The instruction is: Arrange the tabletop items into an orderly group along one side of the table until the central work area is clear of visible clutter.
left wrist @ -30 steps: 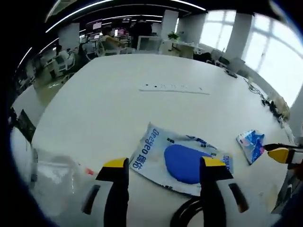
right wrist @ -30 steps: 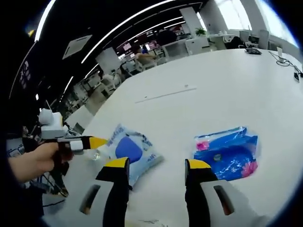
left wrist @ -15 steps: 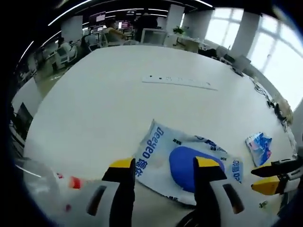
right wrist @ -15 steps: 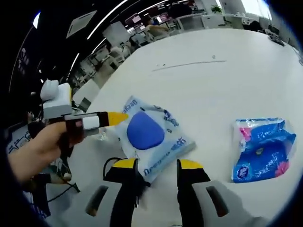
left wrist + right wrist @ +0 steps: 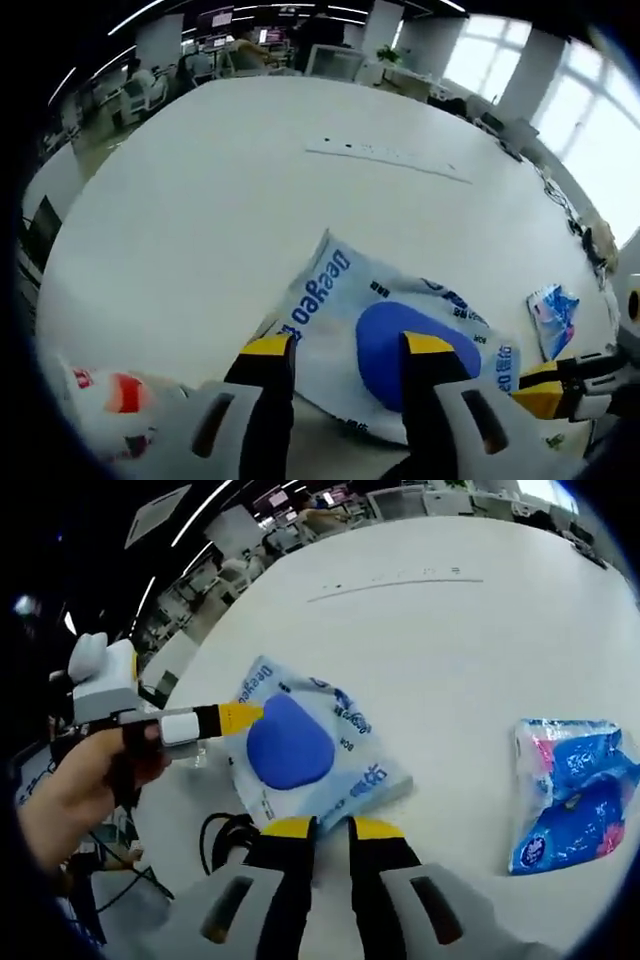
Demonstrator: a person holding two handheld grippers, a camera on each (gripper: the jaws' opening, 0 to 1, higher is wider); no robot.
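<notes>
A white and blue wet-wipes pack point(image 5: 400, 320) with a round blue lid lies flat on the white table point(image 5: 220, 190). My left gripper point(image 5: 348, 345) is open and hovers low over the pack's near edge, its jaws on either side of the lid. In the right gripper view that left gripper point(image 5: 240, 716) touches the pack point(image 5: 300, 745) at its left edge. My right gripper point(image 5: 332, 828) is at the pack's near edge, its jaws narrowed to a thin gap with nothing clearly between them. From the left gripper view it point(image 5: 545, 385) sits at the pack's right corner.
A small blue tissue packet point(image 5: 575, 790) lies right of the pack, also visible as a blue tissue packet point(image 5: 550, 315). A clear plastic item with a red label point(image 5: 110, 400) lies near left. A black cable point(image 5: 225, 835) coils at the table edge. A hand point(image 5: 80, 790) holds the left gripper.
Both grippers moved in toward the wipes pack. The right jaws narrowed from wide to a thin gap; the left jaws narrowed somewhat. The pack and tissue packet stayed put.
</notes>
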